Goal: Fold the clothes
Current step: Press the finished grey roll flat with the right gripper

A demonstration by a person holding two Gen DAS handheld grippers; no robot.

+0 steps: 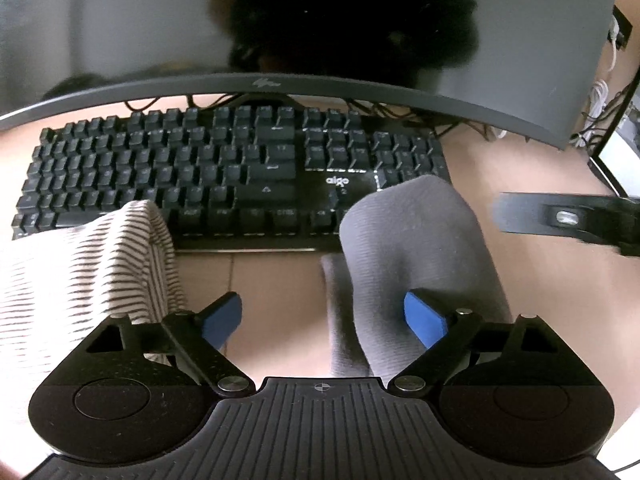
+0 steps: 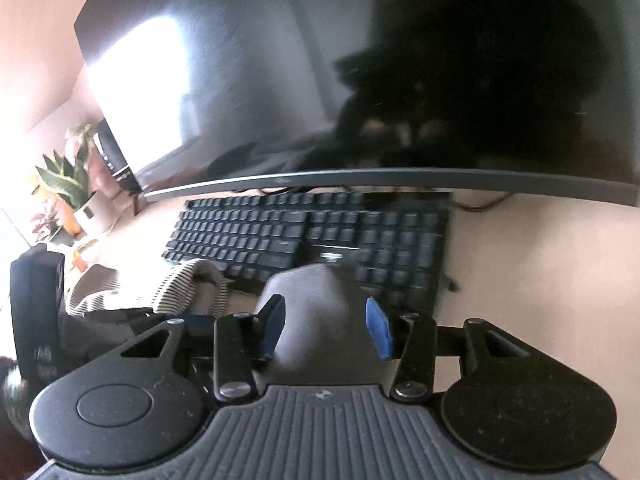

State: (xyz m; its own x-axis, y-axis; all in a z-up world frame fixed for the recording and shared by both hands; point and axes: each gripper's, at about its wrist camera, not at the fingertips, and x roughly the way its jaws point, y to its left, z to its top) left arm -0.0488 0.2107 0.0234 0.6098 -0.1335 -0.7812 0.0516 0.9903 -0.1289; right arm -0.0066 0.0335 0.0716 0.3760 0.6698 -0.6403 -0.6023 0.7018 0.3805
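Note:
A grey ribbed garment stands bunched up on the tan desk, its top leaning over the front edge of a black keyboard. My left gripper is open; its right pad rests against the grey fabric and its left pad hangs free. A white garment with dark stripes lies to the left. In the right wrist view the grey garment fills the gap of my right gripper, and the blue pads squeeze its sides. The striped garment lies left of it.
A wide curved monitor stands close behind the keyboard, with cables under it. One finger of the right gripper reaches in from the right edge. A potted plant and small items crowd the far left of the desk.

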